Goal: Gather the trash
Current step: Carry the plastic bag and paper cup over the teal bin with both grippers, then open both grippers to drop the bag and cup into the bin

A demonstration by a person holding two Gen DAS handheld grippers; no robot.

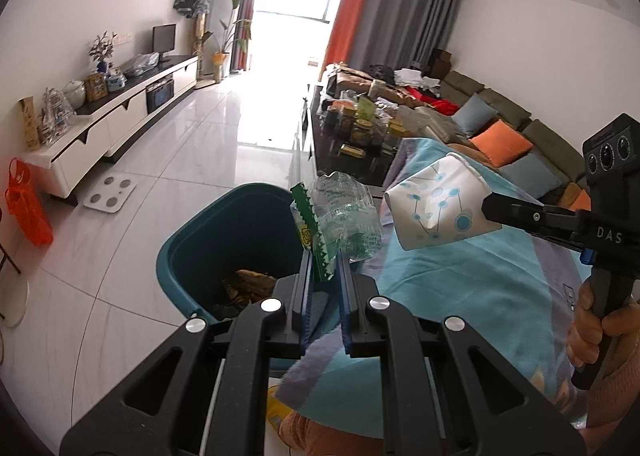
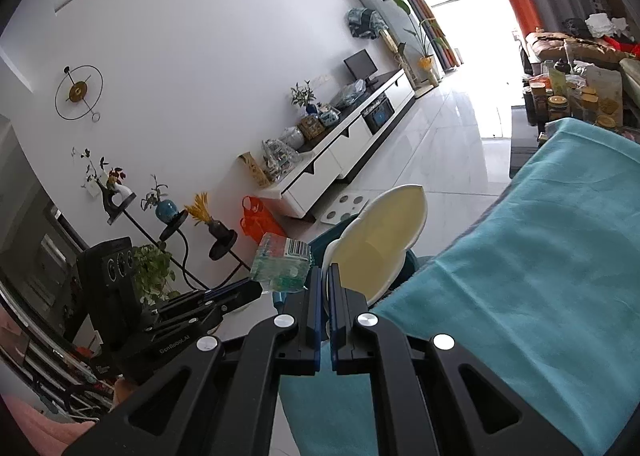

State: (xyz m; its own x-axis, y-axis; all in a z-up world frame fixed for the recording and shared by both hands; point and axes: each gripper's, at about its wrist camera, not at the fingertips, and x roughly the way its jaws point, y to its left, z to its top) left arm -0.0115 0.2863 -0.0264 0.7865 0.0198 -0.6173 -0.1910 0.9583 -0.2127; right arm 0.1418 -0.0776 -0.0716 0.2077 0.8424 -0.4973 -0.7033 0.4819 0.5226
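My left gripper [image 1: 324,258] is shut on a crumpled clear plastic wrapper [image 1: 344,216] with a green serrated edge, held over the right rim of a teal trash bin [image 1: 208,240]. Brown scraps lie at the bottom of the bin. My right gripper [image 1: 486,205] comes in from the right, shut on a flattened white paper cup [image 1: 436,208] with blue dots, above a teal blanket [image 1: 460,296]. In the right wrist view my right gripper [image 2: 325,271] pinches the paper cup [image 2: 384,236] by its rim. To its left, the left gripper [image 2: 256,290] carries the wrapper [image 2: 284,266]. The bin [image 2: 412,260] is mostly hidden behind the cup.
A white TV cabinet [image 1: 120,112] lines the left wall. A bathroom scale [image 1: 110,196] and an orange bag [image 1: 26,204] sit on the tiled floor. A dark coffee table [image 1: 352,160] holds several jars, with a sofa [image 1: 512,136] beyond. A plant stand [image 2: 172,224] is at the left.
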